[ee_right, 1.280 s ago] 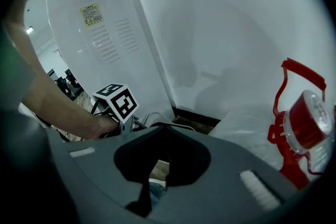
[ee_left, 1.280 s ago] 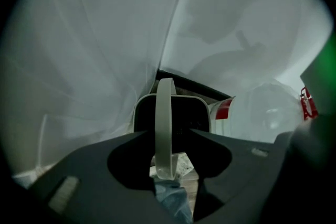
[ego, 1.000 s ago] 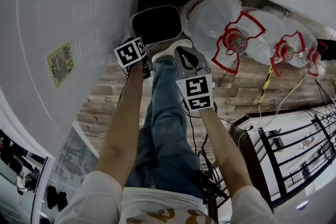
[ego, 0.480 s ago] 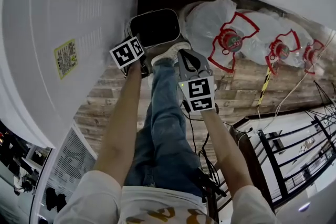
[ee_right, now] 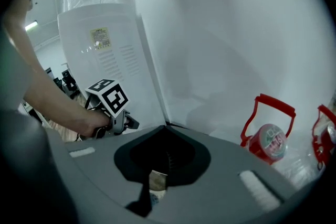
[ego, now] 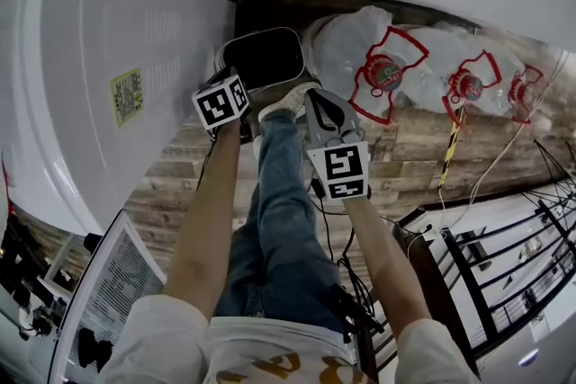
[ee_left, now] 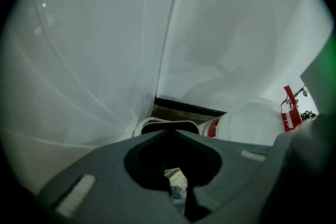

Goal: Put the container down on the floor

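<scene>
Container, dark with a pale rim, stands in the corner on the wood floor, between the white dispenser and the water bottles, just past the person's shoe. The left gripper has its jaws closed together with nothing between them, the container just beyond the tips. The right gripper is likewise closed and empty, beside the shoe. By the look of it the setting-down is done and only backing away is left

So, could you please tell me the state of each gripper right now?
Left gripper: closed, holding nothing.
Right gripper: closed, holding nothing.
</scene>
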Demonstrator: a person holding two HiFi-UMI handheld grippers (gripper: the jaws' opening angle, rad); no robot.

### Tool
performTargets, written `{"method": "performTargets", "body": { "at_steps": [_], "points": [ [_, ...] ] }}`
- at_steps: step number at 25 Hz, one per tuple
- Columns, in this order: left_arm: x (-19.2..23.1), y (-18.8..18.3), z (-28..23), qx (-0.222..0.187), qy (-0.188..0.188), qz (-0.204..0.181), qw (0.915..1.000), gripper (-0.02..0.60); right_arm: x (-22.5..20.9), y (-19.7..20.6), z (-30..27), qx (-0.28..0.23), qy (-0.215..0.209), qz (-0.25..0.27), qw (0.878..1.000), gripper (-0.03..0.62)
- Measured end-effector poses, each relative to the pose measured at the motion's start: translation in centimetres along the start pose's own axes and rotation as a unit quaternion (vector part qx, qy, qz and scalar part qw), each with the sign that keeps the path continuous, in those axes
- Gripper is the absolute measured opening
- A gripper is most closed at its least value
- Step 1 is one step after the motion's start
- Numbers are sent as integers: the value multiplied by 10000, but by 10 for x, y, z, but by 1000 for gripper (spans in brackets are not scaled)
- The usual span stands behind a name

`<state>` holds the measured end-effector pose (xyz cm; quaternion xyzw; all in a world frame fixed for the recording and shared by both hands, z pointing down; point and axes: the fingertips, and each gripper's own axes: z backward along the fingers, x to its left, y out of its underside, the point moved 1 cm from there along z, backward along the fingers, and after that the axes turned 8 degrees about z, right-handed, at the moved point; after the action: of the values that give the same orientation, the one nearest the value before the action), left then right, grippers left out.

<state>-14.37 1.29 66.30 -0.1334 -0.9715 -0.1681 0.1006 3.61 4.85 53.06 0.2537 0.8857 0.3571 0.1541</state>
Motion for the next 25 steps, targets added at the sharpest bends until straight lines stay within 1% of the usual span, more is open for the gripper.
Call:
{"method": "performTargets", "body": {
  "at_steps": [1,2,5,6,7,12,17,21,25],
  "points": [
    [-3,-2,4,-33,59,-27,10000,2,-1,-5,3,-87,29,-7,10000,29],
    [-8,-5,9,-77,131,-140,9998,2,-2,-10,7,-161,52,2,9999,29],
    [-25,-13,28,-214,294,-795,9962,1,-2,-20,14,-212,58,93,9997,29],
    [-29,-14,35,-243,342,-921,9949,1,-2,-23,16,-196,50,146,9997,29],
    [-32,-15,43,-269,391,-962,9942,2,-1,-26,19,-177,41,199,9996,29],
    [-38,-21,84,-470,572,-859,9935,0,5,-46,37,-179,40,334,9993,28],
    [-53,-29,115,-679,781,-703,9921,0,1,-60,52,-204,80,365,9991,28],
    [-68,-42,144,-921,1002,-682,9883,0,2,-73,66,-217,99,342,9991,28],
    [-86,-53,176,-1111,1228,-697,9837,0,14,-86,84,-179,-66,472,9987,29]
  ]
}}
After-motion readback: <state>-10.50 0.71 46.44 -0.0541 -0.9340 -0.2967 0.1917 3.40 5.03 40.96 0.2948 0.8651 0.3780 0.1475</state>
